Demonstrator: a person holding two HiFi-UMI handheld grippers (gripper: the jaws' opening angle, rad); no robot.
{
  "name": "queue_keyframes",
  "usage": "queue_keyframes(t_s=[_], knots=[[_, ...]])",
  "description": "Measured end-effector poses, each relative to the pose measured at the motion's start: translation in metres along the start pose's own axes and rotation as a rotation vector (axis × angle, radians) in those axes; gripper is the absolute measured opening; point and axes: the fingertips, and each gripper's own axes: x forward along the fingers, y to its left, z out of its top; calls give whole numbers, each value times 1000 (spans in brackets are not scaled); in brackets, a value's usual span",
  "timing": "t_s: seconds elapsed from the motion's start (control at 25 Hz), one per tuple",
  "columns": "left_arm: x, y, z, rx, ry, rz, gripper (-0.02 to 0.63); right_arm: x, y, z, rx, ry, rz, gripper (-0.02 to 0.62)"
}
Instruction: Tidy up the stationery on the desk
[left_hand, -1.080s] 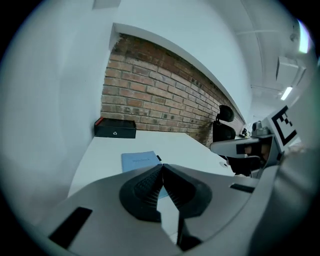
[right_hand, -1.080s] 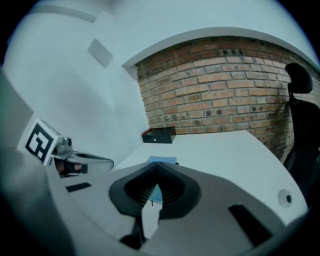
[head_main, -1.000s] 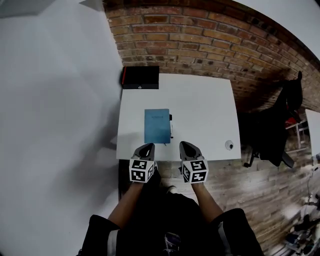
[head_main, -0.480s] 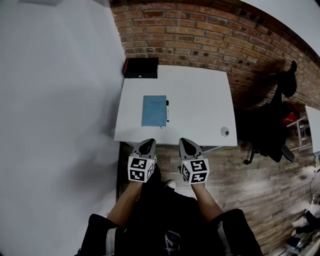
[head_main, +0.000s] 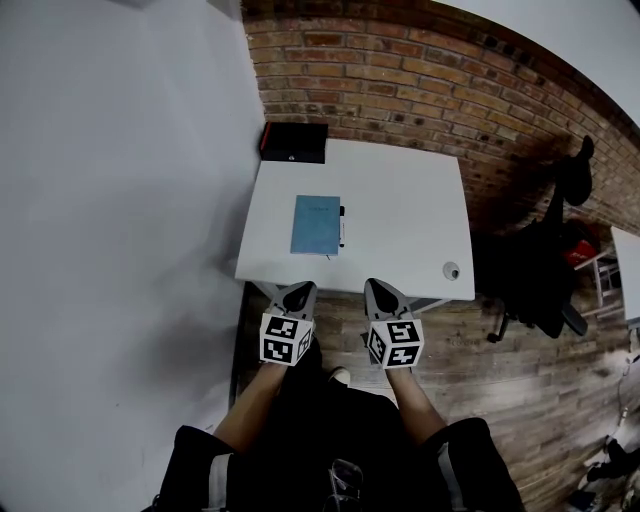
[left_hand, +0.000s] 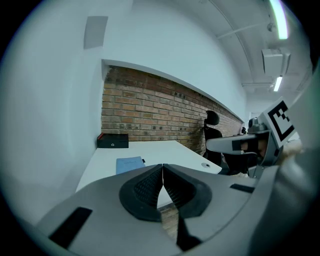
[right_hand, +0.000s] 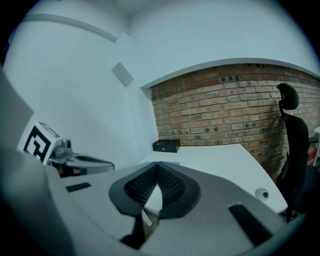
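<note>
A plain blue notebook (head_main: 316, 224) lies flat on the white surface (head_main: 400, 210), left of its middle. Its long axis runs from the near edge toward the brick wall (head_main: 400, 80). A dark pen (head_main: 341, 226) lies just beside its right edge, parallel to it. A black box (head_main: 294, 143) sits at the far left corner. The left gripper (head_main: 297, 293) and right gripper (head_main: 378, 292) hang just short of the near edge, each with fingers (left_hand: 145, 187) pressed together on nothing.
</note>
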Motion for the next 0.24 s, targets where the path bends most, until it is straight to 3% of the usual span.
queue_keyframes(t_s=[0.24], knots=[[-1,5,2,4,0,1,15,6,5,7,-8,-5,10,21]])
